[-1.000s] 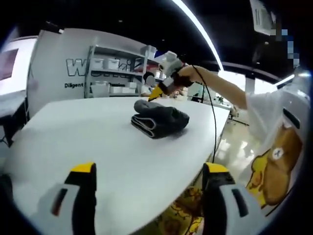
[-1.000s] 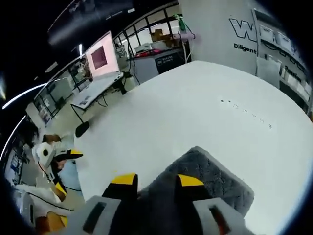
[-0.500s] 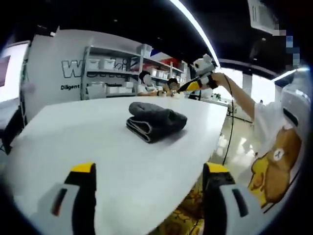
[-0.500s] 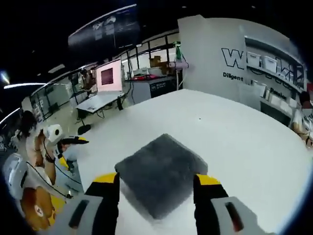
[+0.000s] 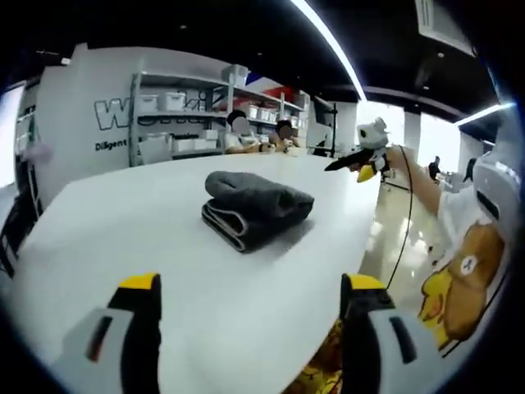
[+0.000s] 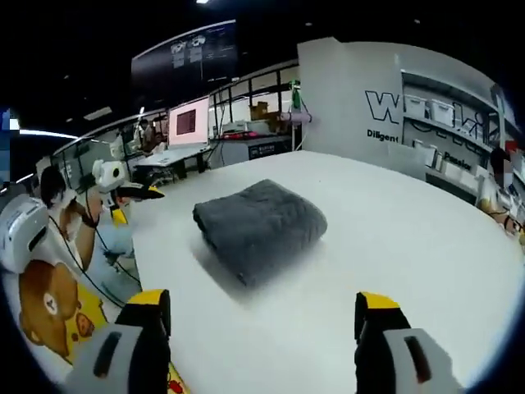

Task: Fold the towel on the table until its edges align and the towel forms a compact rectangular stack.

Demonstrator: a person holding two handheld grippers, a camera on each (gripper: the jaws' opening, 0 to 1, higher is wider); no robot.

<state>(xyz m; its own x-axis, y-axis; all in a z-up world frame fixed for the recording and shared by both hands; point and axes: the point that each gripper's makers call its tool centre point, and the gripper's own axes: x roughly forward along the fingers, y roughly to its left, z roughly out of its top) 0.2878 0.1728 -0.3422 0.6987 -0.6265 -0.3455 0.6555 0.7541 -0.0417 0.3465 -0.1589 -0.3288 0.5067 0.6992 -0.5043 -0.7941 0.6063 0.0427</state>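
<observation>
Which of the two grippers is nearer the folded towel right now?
Hard to call: both the left gripper and right gripper are open and clear of the grey towel. Neither touches it, and the two fisheye views give no clear winner.

shelving unit point(image 5: 172, 115) with white bins seen by lettered wall | monitor point(image 6: 188, 123) lit pink | seated people point(image 5: 258, 135) seen behind table
</observation>
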